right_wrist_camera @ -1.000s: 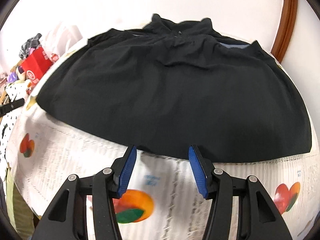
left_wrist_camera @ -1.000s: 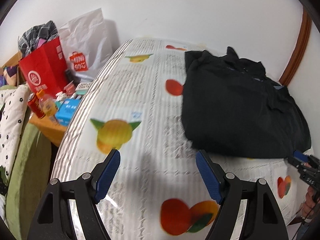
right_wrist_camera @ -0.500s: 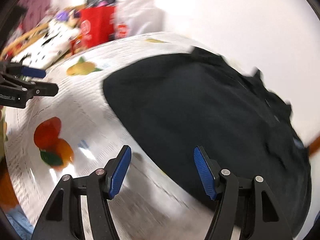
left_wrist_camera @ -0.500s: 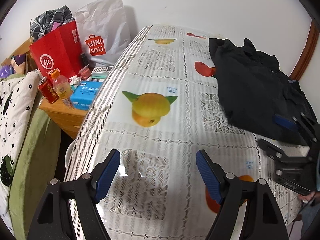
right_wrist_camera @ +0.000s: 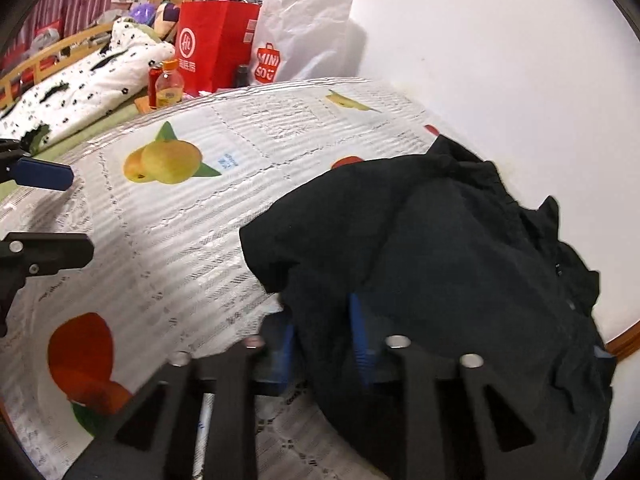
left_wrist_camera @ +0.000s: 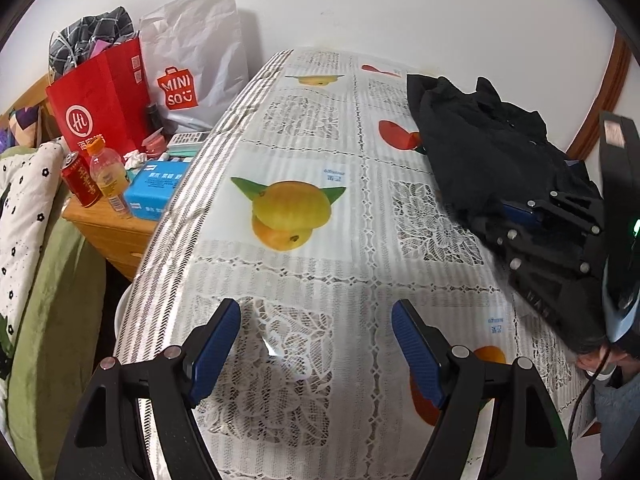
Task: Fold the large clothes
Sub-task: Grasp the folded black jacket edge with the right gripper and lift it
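A black garment point(left_wrist_camera: 488, 148) lies bunched on the right side of a table covered with a fruit-print lace cloth point(left_wrist_camera: 304, 200). In the right wrist view the garment point(right_wrist_camera: 460, 264) fills the right half. My right gripper point(right_wrist_camera: 324, 336) is shut on the garment's near edge, with dark cloth pinched between its blue pads. It also shows in the left wrist view point(left_wrist_camera: 516, 216) at the garment's front edge. My left gripper point(left_wrist_camera: 316, 344) is open and empty above the bare cloth, well left of the garment. One of its blue fingertips point(right_wrist_camera: 40, 174) shows at the left of the right wrist view.
A wooden side table point(left_wrist_camera: 108, 224) left of the table holds a red bag point(left_wrist_camera: 100, 108), a white MINISO bag point(left_wrist_camera: 192, 64), a can point(left_wrist_camera: 82, 180), a bottle point(left_wrist_camera: 108, 178) and a blue tissue box point(left_wrist_camera: 154, 190). A flowered quilt point(right_wrist_camera: 76, 84) lies on a bed beyond. A wall stands behind.
My right gripper has swung in to the garment's near edge and closed on it, bunching the cloth up. My left gripper has drawn back to the left and stays open.
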